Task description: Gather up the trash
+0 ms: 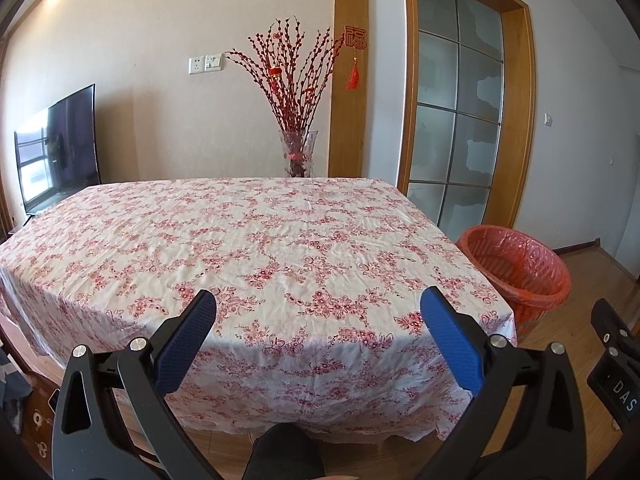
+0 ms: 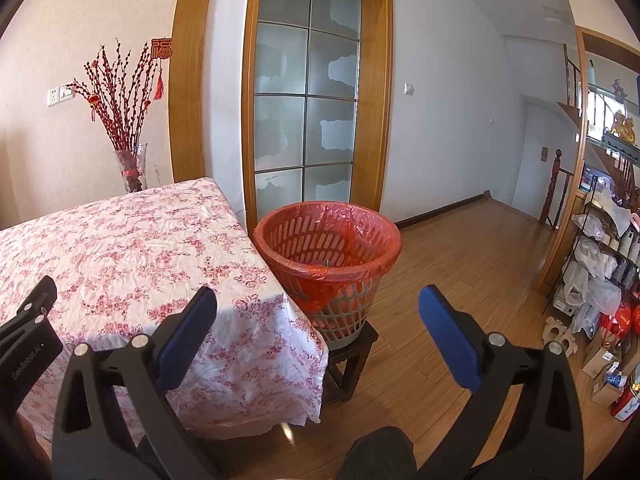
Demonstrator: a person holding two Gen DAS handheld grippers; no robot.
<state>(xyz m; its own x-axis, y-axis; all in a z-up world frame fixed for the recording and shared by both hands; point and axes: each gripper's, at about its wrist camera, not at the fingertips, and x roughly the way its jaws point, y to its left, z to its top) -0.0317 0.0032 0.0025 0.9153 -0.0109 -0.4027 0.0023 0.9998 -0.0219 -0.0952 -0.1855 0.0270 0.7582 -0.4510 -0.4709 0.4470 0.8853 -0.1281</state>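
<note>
A slotted waste basket (image 2: 328, 256) lined with an orange-red plastic bag stands on a low dark stool (image 2: 352, 354) at the table's right side; it also shows in the left wrist view (image 1: 516, 268). Something small lies at its bottom, unclear what. No loose trash shows on the table (image 1: 256, 240), which has a red floral cloth. My left gripper (image 1: 318, 308) is open and empty over the table's near edge. My right gripper (image 2: 318, 306) is open and empty, held before the table's front right corner and the basket.
A glass vase of red branches (image 1: 298, 154) stands behind the table's far edge. A TV (image 1: 58, 148) is at the left. A frosted glass door (image 2: 306, 96) is behind the basket. A cluttered shelf rack (image 2: 600, 272) and boxes stand at the right on the wood floor.
</note>
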